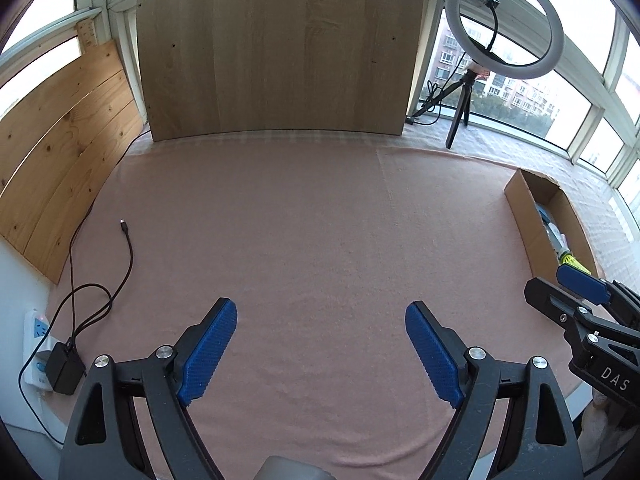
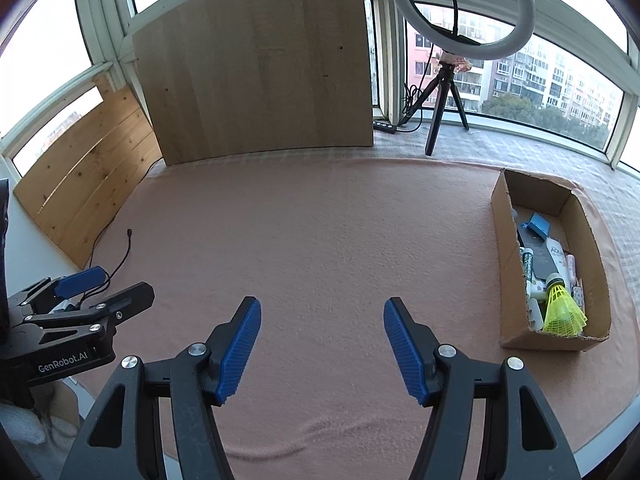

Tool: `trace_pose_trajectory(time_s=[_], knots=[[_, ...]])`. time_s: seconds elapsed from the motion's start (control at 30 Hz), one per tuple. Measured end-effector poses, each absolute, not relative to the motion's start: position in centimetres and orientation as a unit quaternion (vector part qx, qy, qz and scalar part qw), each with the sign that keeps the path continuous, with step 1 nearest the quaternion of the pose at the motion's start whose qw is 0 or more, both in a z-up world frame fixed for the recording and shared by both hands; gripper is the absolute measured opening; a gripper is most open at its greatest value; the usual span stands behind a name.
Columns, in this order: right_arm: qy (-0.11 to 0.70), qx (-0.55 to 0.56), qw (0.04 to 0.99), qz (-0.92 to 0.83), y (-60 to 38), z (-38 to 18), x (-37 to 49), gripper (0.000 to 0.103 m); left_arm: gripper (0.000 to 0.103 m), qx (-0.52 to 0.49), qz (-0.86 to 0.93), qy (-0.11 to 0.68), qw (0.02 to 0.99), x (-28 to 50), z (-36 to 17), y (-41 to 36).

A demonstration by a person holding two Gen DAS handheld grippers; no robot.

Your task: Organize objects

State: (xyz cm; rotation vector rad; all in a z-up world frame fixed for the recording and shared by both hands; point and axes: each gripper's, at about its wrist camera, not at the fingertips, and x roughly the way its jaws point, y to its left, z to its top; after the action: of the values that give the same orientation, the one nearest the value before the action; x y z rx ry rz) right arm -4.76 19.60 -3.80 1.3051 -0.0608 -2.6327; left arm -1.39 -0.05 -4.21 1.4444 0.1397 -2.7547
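A cardboard box (image 2: 505, 240) stands on the pink cloth at the right, holding a yellow shuttlecock (image 2: 562, 308), a blue item (image 2: 538, 225), tubes and small bottles. In the left wrist view the same box (image 1: 524, 216) sits at the far right. My left gripper (image 1: 320, 320) hovers open over bare cloth with nothing between its blue pads; it also shows at the left of the right wrist view (image 2: 104, 288). My right gripper (image 2: 322, 318) is open and empty over the cloth, left of the box. Its fingers (image 1: 580, 286) reach into the left wrist view beside the box.
A wooden board (image 1: 276, 48) leans at the back, slatted wood panels (image 1: 60, 152) at the left. A ring light on a tripod (image 2: 460, 12) stands back right by the windows. A black cable (image 1: 124, 248), charger and power strip (image 1: 38, 340) lie at the left edge.
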Motion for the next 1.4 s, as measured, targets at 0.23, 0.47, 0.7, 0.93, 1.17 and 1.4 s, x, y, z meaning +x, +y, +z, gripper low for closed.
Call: trace_pose_trajectory(time_s=[0.23, 0.47, 0.7, 0.93, 1.17, 1.4], knots=[[-0.023, 0.444, 0.098, -0.890, 19.47, -3.99, -5.02, 0.060, 0.089, 0.463, -0.885, 0.040, 0.010, -1.95, -4.23, 0.31], [-0.026, 0.449, 0.099, -0.888, 19.35, -4.26, -5.06, 0.060, 0.089, 0.467, -0.883, 0.039, 0.010, -2.07, -4.42, 0.48], [-0.028, 0.453, 0.098, -0.886, 19.45, -4.44, -5.04, 0.060, 0.089, 0.470, -0.882, 0.038, 0.007, -2.07, -4.65, 0.82], [-0.030, 0.453, 0.096, -0.886, 19.63, -4.46, -4.86, 0.060, 0.089, 0.469, -0.882, 0.037, 0.008, -1.98, -4.67, 0.93], [-0.029, 0.453, 0.097, -0.886, 19.52, -4.41, -4.87, 0.060, 0.089, 0.468, -0.883, 0.036, 0.005, -2.12, -4.68, 0.75], [-0.029, 0.453, 0.097, -0.886, 19.46, -4.40, -4.88, 0.060, 0.089, 0.469, -0.882, 0.034, 0.004, -2.31, -4.67, 0.59]])
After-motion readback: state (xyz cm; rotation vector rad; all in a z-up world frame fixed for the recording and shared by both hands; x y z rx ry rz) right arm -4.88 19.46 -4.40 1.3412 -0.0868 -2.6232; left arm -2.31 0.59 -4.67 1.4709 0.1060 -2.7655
